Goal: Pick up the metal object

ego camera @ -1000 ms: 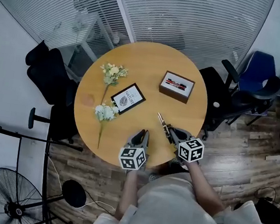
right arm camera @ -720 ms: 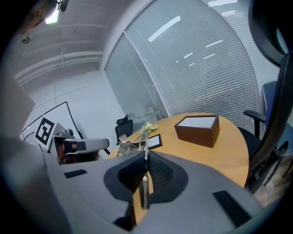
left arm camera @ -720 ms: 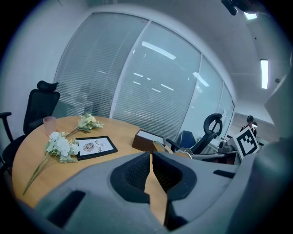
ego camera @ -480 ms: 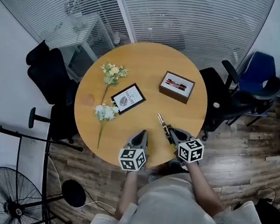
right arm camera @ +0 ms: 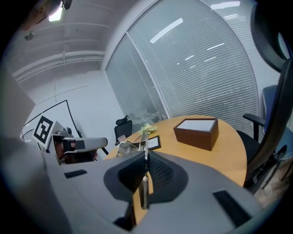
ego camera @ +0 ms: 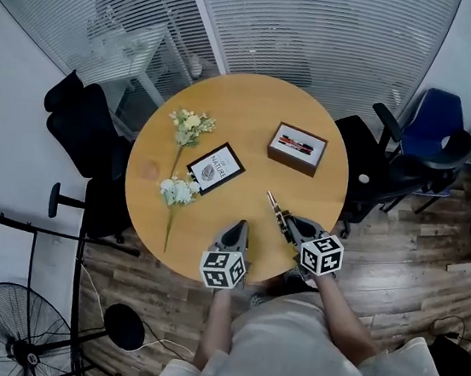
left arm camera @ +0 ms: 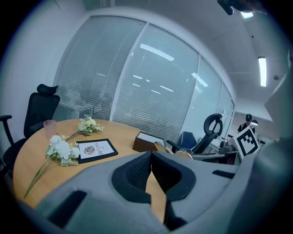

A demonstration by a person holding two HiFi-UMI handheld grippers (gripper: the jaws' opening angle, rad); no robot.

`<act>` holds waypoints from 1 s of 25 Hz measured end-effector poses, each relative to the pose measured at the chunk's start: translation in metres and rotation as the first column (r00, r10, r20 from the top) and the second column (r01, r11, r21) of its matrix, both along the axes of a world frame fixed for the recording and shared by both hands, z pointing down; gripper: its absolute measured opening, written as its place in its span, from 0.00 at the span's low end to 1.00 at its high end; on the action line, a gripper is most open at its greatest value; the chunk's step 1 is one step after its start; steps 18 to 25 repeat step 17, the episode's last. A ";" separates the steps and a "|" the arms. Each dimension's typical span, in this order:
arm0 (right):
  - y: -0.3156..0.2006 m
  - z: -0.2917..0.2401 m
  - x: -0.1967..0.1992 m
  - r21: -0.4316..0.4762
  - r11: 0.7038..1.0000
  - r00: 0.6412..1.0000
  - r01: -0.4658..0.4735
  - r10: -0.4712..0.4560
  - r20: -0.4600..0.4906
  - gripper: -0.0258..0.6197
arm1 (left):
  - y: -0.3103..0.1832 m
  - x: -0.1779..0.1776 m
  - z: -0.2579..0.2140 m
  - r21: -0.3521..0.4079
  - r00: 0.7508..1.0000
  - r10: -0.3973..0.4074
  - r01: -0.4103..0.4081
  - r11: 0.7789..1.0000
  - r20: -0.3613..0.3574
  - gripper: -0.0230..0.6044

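The metal object [ego camera: 274,209] is a thin, shiny, flat piece. It sticks out over the round wooden table [ego camera: 255,108] from my right gripper [ego camera: 285,226], which is shut on it. In the right gripper view the strip [right arm camera: 145,141] stands edge-on, pinched between the dark pads at the right gripper [right arm camera: 145,157]. My left gripper [ego camera: 240,226] rests at the table's near edge, a little left of the right one. Seen close, the left gripper [left arm camera: 151,154] is shut with nothing in it; beyond it the metal object [left arm camera: 160,147] shows.
On the table lie two sprays of white flowers [ego camera: 179,187], a black framed card [ego camera: 216,166] and a brown box [ego camera: 297,147] holding pens. Office chairs [ego camera: 423,139] stand around the table, and a fan [ego camera: 14,330] on the floor at left.
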State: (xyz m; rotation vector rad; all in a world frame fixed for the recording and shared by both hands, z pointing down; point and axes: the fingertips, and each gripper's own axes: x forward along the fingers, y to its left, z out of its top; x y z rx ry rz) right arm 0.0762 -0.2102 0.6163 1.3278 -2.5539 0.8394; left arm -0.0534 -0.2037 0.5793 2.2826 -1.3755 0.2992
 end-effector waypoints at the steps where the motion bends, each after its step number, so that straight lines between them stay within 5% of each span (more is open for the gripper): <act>1: 0.000 0.000 0.000 -0.001 1.000 1.000 -0.003 0.003 0.003 0.04 | -0.001 -0.002 0.000 -0.002 1.000 -0.011 0.011 1.000 -0.002 0.05; 7: -0.001 0.003 0.003 -0.006 1.000 1.000 -0.008 0.008 0.004 0.04 | -0.003 -0.010 0.003 -0.022 0.997 -0.052 0.051 0.998 -0.062 0.05; 25: 0.000 0.003 0.007 -0.015 1.000 0.999 -0.021 0.021 0.035 0.04 | -0.001 -0.002 0.005 -0.025 0.998 -0.035 0.034 0.999 -0.049 0.05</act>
